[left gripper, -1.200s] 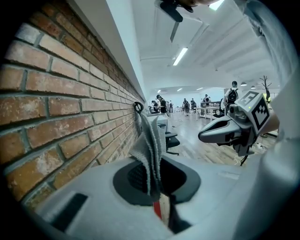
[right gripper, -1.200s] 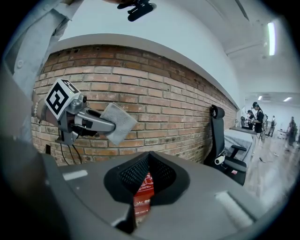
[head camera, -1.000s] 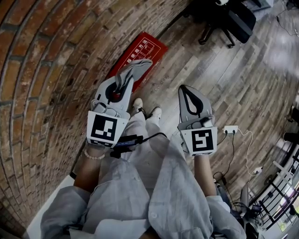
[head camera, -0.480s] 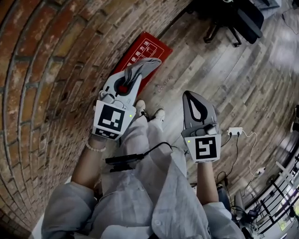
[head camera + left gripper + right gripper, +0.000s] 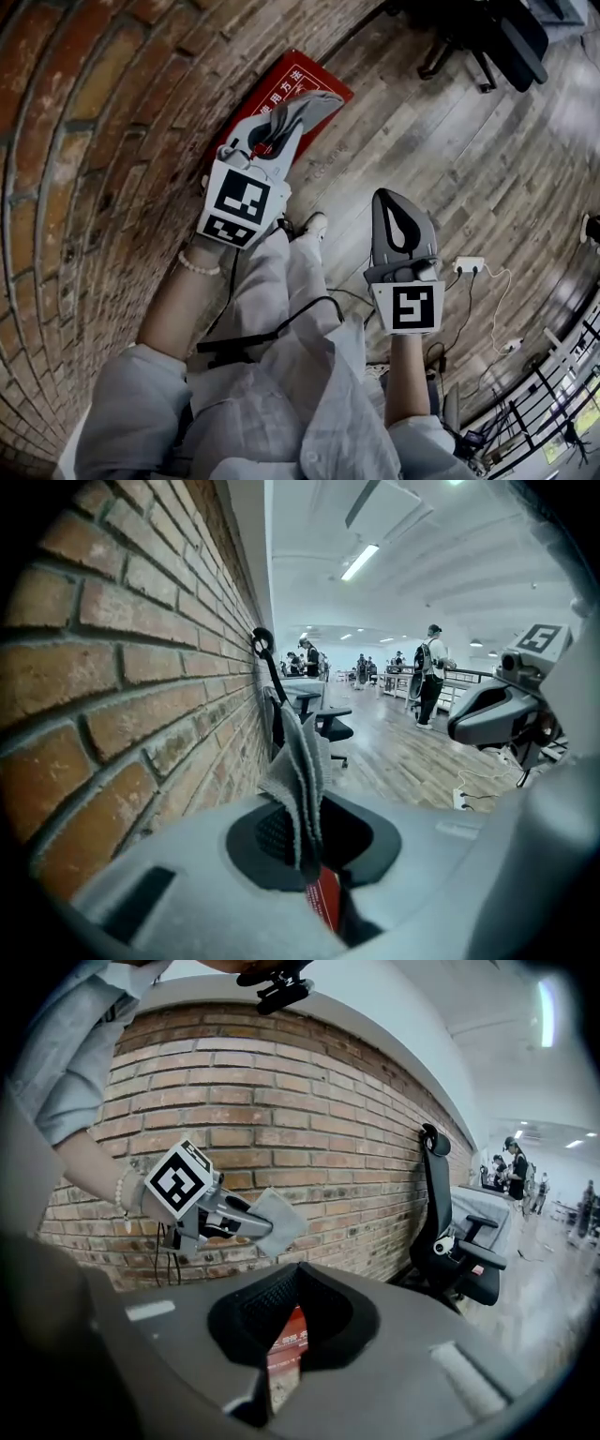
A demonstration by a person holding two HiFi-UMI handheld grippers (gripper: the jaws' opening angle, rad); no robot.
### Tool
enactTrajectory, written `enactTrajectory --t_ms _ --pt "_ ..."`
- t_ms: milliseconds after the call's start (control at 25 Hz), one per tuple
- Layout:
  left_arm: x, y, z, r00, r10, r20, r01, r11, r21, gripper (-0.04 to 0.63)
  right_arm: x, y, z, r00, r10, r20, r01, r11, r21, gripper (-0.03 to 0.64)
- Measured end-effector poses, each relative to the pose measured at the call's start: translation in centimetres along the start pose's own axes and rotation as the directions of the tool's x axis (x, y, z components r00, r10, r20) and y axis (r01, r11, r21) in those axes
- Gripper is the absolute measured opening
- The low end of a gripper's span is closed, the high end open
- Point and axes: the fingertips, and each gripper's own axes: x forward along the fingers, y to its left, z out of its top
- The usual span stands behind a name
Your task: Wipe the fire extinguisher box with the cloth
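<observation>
grey cloth (image 5: 314, 101), clenched in left gripper (image 5: 274, 141), points at red box (image 5: 286, 80); right gripper (image 5: 387, 197) clenched.

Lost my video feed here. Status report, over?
Left gripper shut on cloth, aimed at the fire extinguisher box by the brick wall. Right gripper shut, empty, held aside. Nothing seen between cloth and box.

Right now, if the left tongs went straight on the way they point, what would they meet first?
Probably the red fire extinguisher box at the foot of the brick wall; the cloth gripped in the left tongs would touch it first. Depth is unclear.
</observation>
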Motion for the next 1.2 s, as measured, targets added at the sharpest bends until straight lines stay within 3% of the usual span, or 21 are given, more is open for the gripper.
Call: enactTrajectory --t_ms 280,400,800,1200 --pt "4.5 3.1 -3.2 0.998 0.029 -0.048 -0.026 0.997 0.066 0.011 2.8 0.2 -2.1 1.000 0.016 -0.023 -0.017 0.999 -0.030 0.008" --pt "6.2 4.5 -4.1 0.997 0.037 -0.065 -0.033 0.998 0.055 0.011 3.9 0.3 -2.7 1.000 0.016 -0.023 -0.017 0.999 -0.041 0.008" --pt "12.2 7.9 -7.0 0.988 0.067 -0.140 -0.091 0.981 -0.171 0.011 7.0 0.2 -4.2 0.998 0.026 -0.048 -0.027 0.999 -0.020 0.008" --pt "16.9 9.5 -10.6 0.970 0.023 -0.243 -0.116 0.919 -0.376 0.012 9.3 -1.1 -4.3 0.999 -0.005 -0.032 0.005 1.000 -0.010 0.008"
